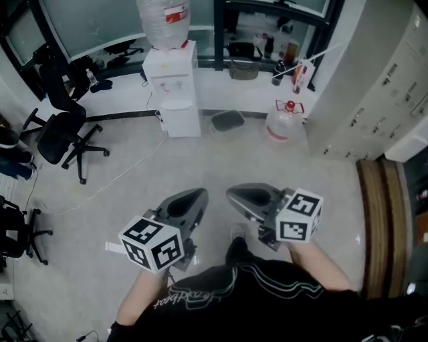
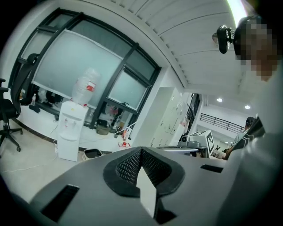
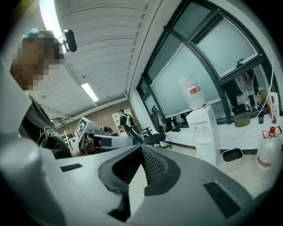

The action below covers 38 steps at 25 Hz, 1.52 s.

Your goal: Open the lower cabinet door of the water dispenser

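At the far left of the head view a black office chair stands on the pale floor, and a thin cable trails across the floor from it toward the water dispenser. The dispenser is a white upright box against the low window ledge, with a big clear bottle turned upside down on its top. Its lower cabinet door is the plain white front below the taps, and from here it looks shut and flush with the body. Just to the right of the dispenser a dark basin sits on the floor, then a clear water jug with a red cap, and further right a row of pale lockers. Both tools are held low and near the person, well apart from the dispenser, with open floor between them and it. The left gripper has its jaws pressed together with nothing between them; in its own view the dispenser stands far off, to the left of the jaw tips and above them. The right gripper is just beside the left one, tips close but not touching, and its jaws also meet at the tip with nothing in them. In the right gripper view the dispenser is to the right of the jaw tips, again far off. Neither tool touches the door.
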Tool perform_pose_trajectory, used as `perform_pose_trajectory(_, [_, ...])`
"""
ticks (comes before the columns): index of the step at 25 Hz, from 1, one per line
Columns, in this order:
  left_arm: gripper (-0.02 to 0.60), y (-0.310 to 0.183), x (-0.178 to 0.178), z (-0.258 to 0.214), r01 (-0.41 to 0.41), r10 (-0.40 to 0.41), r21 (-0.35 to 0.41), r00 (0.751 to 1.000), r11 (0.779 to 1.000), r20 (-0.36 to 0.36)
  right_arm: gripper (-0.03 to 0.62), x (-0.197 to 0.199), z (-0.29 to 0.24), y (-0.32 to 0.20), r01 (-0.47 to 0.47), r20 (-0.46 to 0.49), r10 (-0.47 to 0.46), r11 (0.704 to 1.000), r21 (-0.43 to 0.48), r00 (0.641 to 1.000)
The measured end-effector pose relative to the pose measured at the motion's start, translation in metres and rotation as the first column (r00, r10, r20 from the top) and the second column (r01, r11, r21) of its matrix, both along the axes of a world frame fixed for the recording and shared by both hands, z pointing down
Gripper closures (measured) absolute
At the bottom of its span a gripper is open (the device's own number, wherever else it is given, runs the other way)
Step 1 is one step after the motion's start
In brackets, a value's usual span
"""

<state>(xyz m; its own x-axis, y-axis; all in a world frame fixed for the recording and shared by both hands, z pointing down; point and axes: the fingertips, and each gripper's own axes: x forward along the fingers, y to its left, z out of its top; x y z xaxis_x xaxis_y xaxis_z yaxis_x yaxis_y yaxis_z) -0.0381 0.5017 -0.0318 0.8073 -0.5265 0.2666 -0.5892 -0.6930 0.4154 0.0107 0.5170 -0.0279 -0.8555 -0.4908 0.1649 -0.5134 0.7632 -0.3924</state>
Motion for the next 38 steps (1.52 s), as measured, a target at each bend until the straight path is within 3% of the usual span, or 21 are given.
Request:
perform_pose_trajectory(11, [0.581,-0.153,0.100,0.050,0.010,-0.005,-0.121,0.999,0.993,0.037,0.582,0.094,0.036,-0.152,-0.014,0.024,0.016,0.997,-0.076,1.000])
perform_pose_trajectory(17, [0.581,-0.216,0.131,0.076,0.038,-0.029,-0.153,0.998,0.988,0.063,0.582,0.124,0.059,-0.217,0.000,0.002,0.000,0.996,-0.085,1.000])
perform_pose_trajectory(24, [0.581,-0.266,0.127,0.122,0.105,-0.093,-0.236,0.994,0.966,0.062,0.582,0.123,0.103,-0.264,0.035,-0.063,-0.043,0.992,-0.121,0.997])
perform_pose_trajectory(27, [0.581,-0.288,0.122,0.141,0.121,-0.108,-0.270,0.992,0.955,0.060,0.582,0.117,0.123,-0.285,0.046,-0.046,-0.055,0.984,-0.173,0.997])
perform_pose_trajectory(30, [0.581,-0.308,0.118,0.162,0.123,-0.110,-0.298,0.992,0.947,0.061,0.582,0.111,0.142,-0.309,0.046,-0.034,-0.056,0.972,-0.231,0.998])
perform_pose_trajectory(35, [0.581,-0.364,0.120,0.189,0.098,-0.088,-0.348,0.995,0.932,0.046,0.582,0.108,0.157,-0.371,0.022,-0.050,-0.035,0.971,-0.236,0.998])
perform_pose_trajectory(38, [0.581,-0.405,0.120,0.203,0.089,-0.068,-0.340,0.995,0.936,0.072,0.582,0.111,0.172,-0.414,-0.010,-0.056,-0.004,0.968,-0.250,0.998])
